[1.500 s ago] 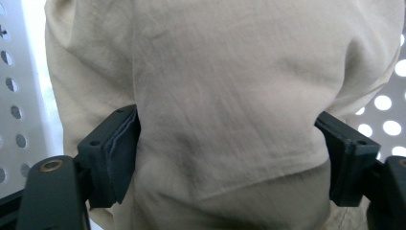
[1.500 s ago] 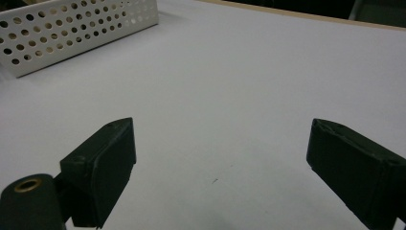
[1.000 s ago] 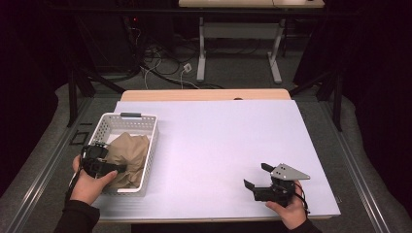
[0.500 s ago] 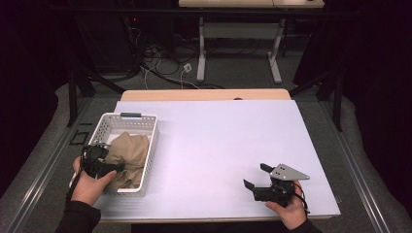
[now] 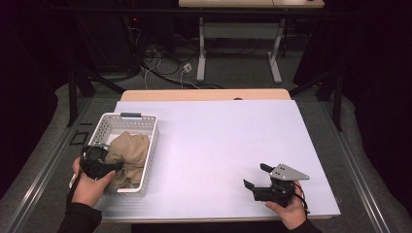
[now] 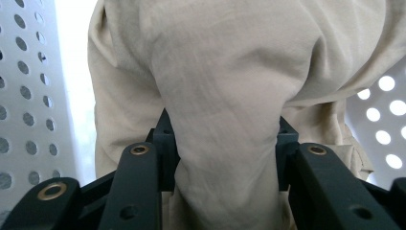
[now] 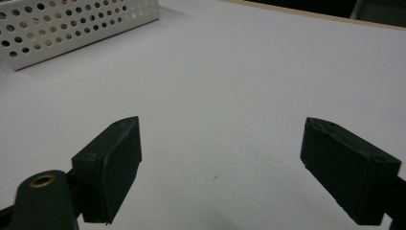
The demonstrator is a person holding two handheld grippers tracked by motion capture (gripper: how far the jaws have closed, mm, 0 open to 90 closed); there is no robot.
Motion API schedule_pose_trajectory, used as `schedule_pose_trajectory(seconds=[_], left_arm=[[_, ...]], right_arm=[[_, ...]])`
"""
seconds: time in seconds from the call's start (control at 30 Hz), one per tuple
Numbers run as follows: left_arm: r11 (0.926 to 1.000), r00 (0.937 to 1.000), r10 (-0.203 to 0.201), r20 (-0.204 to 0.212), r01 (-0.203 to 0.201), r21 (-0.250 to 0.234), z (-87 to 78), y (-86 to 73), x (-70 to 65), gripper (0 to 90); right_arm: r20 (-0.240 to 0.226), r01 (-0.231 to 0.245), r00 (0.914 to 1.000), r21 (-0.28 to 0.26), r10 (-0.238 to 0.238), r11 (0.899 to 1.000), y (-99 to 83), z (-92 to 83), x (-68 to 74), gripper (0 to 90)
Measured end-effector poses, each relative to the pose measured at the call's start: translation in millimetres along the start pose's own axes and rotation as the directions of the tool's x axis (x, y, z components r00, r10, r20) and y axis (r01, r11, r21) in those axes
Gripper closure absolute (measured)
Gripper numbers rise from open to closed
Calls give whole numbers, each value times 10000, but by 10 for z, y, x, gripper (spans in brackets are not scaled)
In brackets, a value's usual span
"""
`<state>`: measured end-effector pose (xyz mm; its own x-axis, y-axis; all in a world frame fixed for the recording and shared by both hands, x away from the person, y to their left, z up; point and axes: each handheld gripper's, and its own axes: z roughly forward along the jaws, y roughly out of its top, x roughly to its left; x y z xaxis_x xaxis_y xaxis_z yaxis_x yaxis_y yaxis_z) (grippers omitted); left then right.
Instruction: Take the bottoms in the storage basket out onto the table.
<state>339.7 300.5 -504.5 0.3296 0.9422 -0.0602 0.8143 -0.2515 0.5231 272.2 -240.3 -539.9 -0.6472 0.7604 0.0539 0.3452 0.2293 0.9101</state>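
Beige cloth [image 6: 225,96] sat bunched in basket [image 5: 145,145]; left gripper [image 6: 222,158], jaws just closing, pinched a fold for lifting; right gripper [image 7: 220,163] rested unclenched, grasping nothing

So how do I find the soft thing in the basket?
Find the big white table, then the white basket with holes near its left edge. Inside lies a crumpled beige cloth, the only soft, tan thing between hard white walls.

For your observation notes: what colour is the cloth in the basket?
Beige cloth, clearest in the left gripper view.
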Motion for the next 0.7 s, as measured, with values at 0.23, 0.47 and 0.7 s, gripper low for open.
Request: schedule_pose_trajectory(seconds=[0.23,0.47,0.7], left_arm=[[9994,10000,-3,14,4,-332,-18,-7,2,629],[9981,9996,-129,269,145,-604,-39,-21,24,662],[9968,9997,-86,217,103,-789,-51,-35,22,668]], right_arm=[[2,4,10000,-11,-4,10000,0,-2,-3,138],[0,24,10000,0,-24,10000,-2,1,2,138],[-8,68,10000,21,-68,10000,-3,5,1,139]])
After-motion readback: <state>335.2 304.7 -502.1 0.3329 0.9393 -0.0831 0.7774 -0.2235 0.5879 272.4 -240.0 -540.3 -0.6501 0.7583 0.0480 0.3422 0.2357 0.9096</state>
